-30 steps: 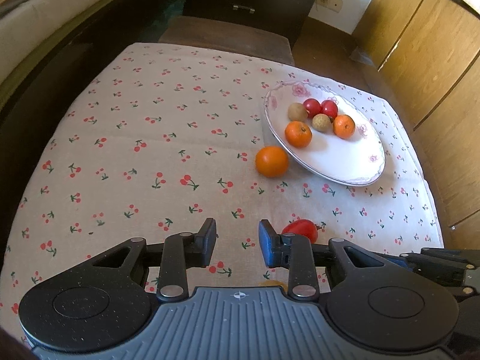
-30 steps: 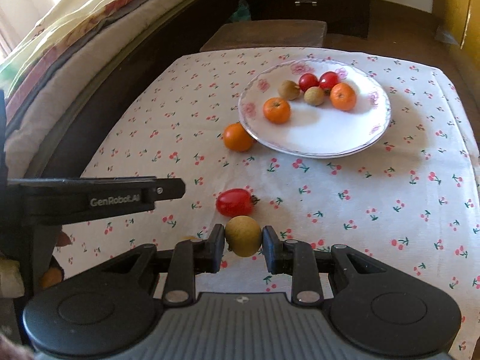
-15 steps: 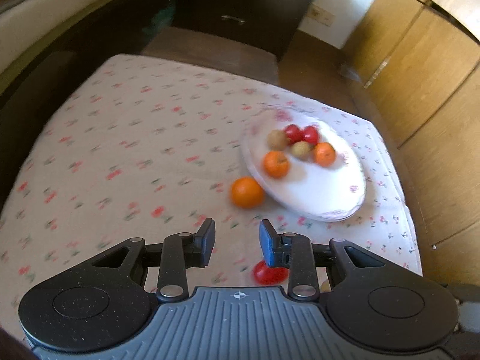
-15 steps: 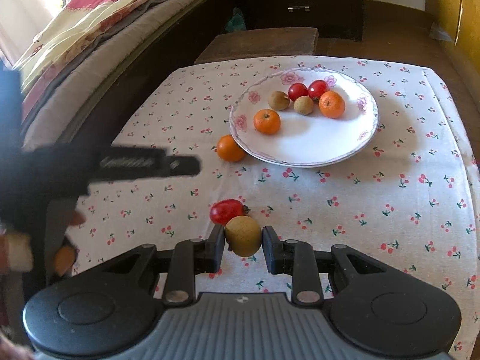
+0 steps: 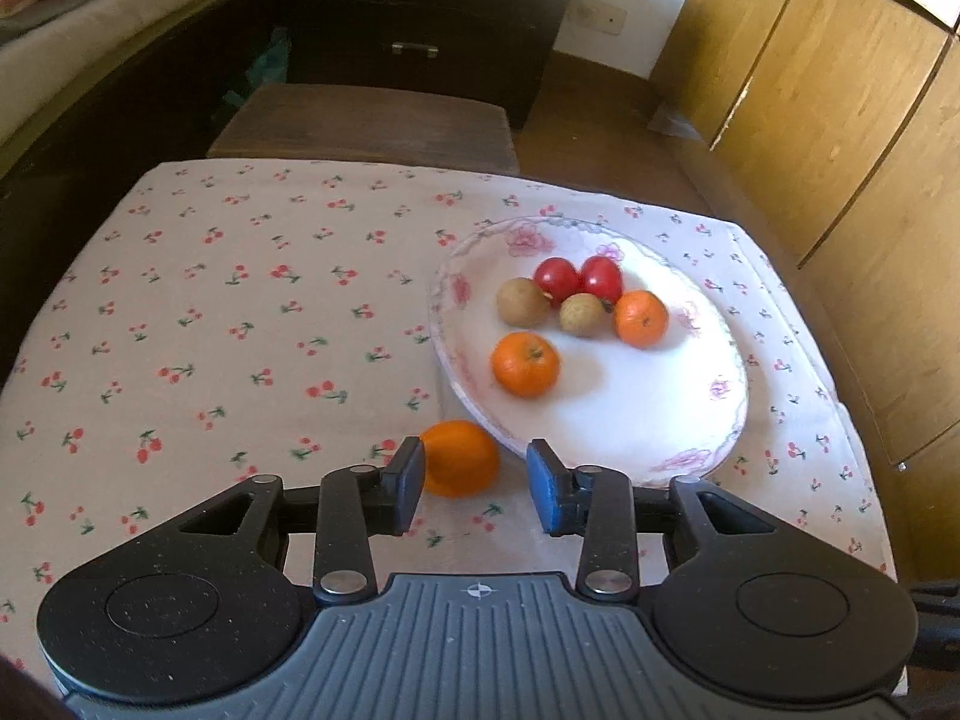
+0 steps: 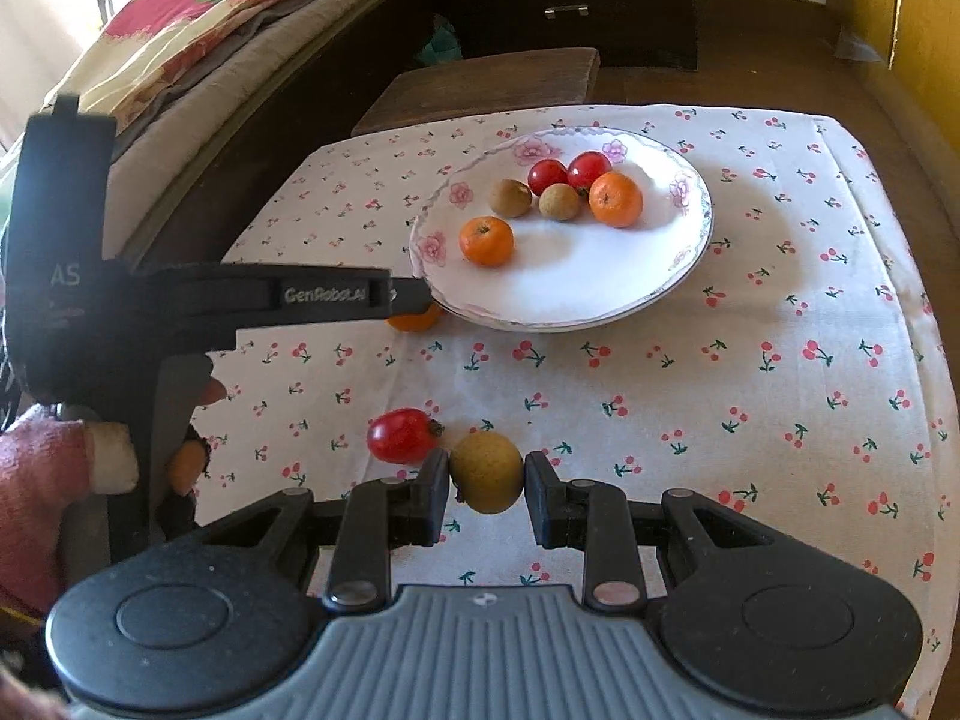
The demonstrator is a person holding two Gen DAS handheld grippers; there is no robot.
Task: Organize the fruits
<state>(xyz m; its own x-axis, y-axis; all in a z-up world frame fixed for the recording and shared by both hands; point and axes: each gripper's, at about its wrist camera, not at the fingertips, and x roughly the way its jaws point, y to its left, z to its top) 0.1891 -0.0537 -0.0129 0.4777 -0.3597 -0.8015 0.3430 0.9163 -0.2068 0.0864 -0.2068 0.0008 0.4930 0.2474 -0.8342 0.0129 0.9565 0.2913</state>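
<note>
Tongs in our right hand [image 6: 487, 477] clamp a brown longan [image 6: 486, 471]; left tongs [image 5: 476, 483], jaws just widening, empty, flank the loose orange [image 5: 461, 457]; plate [image 5: 708, 426] beyond, tomato [image 6: 399, 435] beside.

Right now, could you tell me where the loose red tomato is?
In the right wrist view, the red tomato lies on the tablecloth, just left of the brown fruit in the right gripper.

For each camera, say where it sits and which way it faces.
Left wrist: on the left hand-held gripper, looking down over its open fingers at the loose orange by the plate.
Right wrist: on the right hand-held gripper, shut on a brown fruit; the left hand-held gripper and a pink sleeve show.
Shared: plate, loose orange, cherry tablecloth.
</note>
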